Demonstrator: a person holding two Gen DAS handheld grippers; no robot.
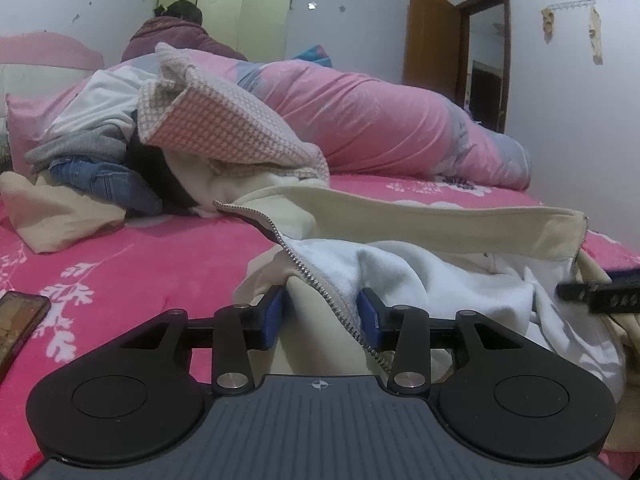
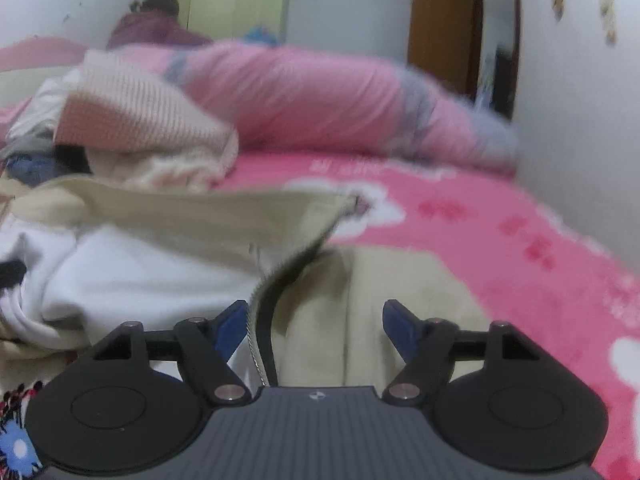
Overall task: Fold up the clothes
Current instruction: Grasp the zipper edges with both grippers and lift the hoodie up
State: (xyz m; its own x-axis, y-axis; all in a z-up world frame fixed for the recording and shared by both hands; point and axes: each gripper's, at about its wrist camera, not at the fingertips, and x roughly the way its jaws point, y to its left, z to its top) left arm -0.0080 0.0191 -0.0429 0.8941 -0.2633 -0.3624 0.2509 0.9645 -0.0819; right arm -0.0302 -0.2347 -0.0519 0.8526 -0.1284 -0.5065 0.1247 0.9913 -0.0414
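A cream zip-up jacket [image 1: 420,224] with white fleece lining [image 1: 420,280] lies opened and rumpled on the pink flowered bed sheet [image 1: 160,256]. My left gripper [image 1: 322,312] is at the jacket's near left edge. A bunched fold of cream cloth and the zipper edge [image 1: 320,280] fill the gap between its blue pads and touch both. In the blurred right wrist view, my right gripper [image 2: 314,322] stands wide over the cream jacket [image 2: 360,300]. The zipper edge [image 2: 280,276] runs beside its left pad [image 2: 230,328], and the right pad is free of the cloth.
A heap of clothes [image 1: 96,148] topped by a pink checked garment [image 1: 224,128] sits at the back left. A rolled pink quilt [image 1: 380,120] lies along the far side. A phone [image 1: 20,324] lies at the left. A person [image 1: 172,28] sits beyond the bed.
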